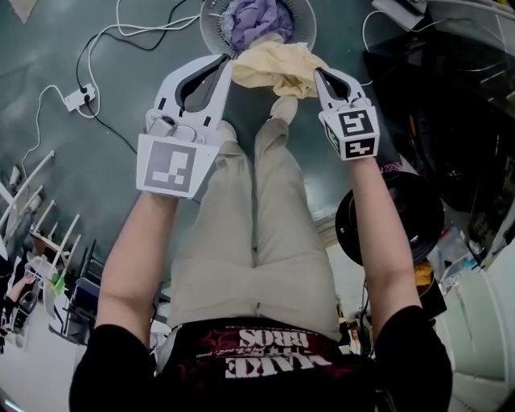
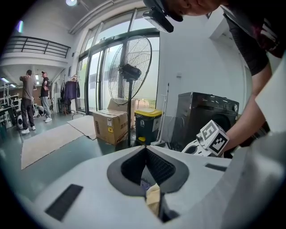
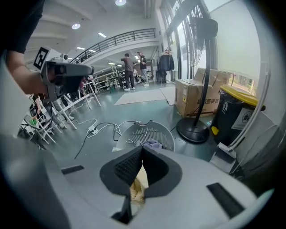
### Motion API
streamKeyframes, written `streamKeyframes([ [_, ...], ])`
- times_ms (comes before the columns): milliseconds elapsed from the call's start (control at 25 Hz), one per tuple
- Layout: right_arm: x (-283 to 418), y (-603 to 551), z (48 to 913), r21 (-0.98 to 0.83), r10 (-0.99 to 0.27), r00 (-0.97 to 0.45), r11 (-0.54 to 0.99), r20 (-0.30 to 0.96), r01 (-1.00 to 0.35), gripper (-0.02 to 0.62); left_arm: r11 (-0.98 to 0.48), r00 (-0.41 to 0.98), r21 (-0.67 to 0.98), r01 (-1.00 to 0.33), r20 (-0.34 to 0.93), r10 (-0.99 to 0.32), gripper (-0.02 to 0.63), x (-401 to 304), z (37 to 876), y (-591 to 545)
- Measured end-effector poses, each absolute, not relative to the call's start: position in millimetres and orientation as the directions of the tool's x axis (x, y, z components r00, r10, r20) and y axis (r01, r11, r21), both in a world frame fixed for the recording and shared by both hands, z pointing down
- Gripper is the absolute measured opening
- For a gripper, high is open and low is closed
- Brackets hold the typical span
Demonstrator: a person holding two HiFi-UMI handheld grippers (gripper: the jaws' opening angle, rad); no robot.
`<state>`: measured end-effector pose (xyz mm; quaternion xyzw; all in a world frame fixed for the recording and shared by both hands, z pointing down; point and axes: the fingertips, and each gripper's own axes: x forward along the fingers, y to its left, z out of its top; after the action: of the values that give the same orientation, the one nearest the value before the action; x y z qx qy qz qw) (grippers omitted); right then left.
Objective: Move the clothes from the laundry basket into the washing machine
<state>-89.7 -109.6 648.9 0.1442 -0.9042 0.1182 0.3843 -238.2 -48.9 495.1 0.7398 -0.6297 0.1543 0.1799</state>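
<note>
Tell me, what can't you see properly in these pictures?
Basket, head view: cut by the top edge, so its load is unclear.
Cloth, head view: bunched up, so the garment type is unclear.
Washer, left gripper view: an arm covers its door.
Far people, left gripper view: too small.

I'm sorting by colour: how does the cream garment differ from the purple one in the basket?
Colour: the cream garment is pale yellow; the purple garment is lilac.
Place: the cream garment is held up, pinched by the left gripper and right gripper; the purple garment lies in the laundry basket, ungripped.
Shape: the cream garment spans between two grips; the purple garment sits bunched.
Both are crumpled cloth.
</note>
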Motion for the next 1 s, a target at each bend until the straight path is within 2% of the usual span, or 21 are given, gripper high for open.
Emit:
streamKeyframes([
  [240, -90.6, -100.0, 691.9, -0.090, -0.074, -0.622, 0.969, 0.779, -0.228, 0.008, -0.148, 0.168, 0.080, -0.986, 0.461, -0.871, 0.005, -236.2, 503.5, -54.2],
  [280, -91.7, -97.3, 698.7, -0.094, -0.054, -0.615, 0.974, 0.787, -0.207, 0.030, -0.149, 0.169, 0.081, -0.986, 0.463, -0.870, 0.005, -236.7, 505.3, -54.3],
  [320, -93.0, -94.3, 705.5, -0.101, -0.031, -0.605, 0.978, 0.795, -0.183, 0.111, -0.149, 0.170, 0.082, -0.986, 0.465, -0.869, 0.005, -237.7, 507.0, -54.2],
  [360, -94.2, -91.5, 711.9, -0.107, -0.009, -0.594, 0.981, 0.805, -0.160, 0.153, -0.148, 0.169, 0.082, -0.986, 0.466, -0.868, 0.005, -238.9, 508.8, -54.0],
  [480, -96.0, -88.8, 727.8, -0.097, 0.021, -0.560, 0.990, 0.828, -0.106, 0.199, -0.139, 0.164, 0.088, -0.986, 0.472, -0.866, 0.005, -241.3, 514.3, -54.3],
  [760, -99.7, -93.5, 761.8, -0.072, 0.031, -0.514, 0.996, 0.857, -0.060, 0.369, -0.141, 0.172, 0.099, -0.985, 0.487, -0.857, 0.005, -242.5, 525.2, -57.1],
  [1000, -95.0, -86.7, 786.8, -0.091, 0.080, -0.463, 0.996, 0.883, -0.002, 0.425, -0.137, 0.169, 0.102, -0.985, 0.493, -0.853, 0.005, -245.2, 532.9, -58.3],
])
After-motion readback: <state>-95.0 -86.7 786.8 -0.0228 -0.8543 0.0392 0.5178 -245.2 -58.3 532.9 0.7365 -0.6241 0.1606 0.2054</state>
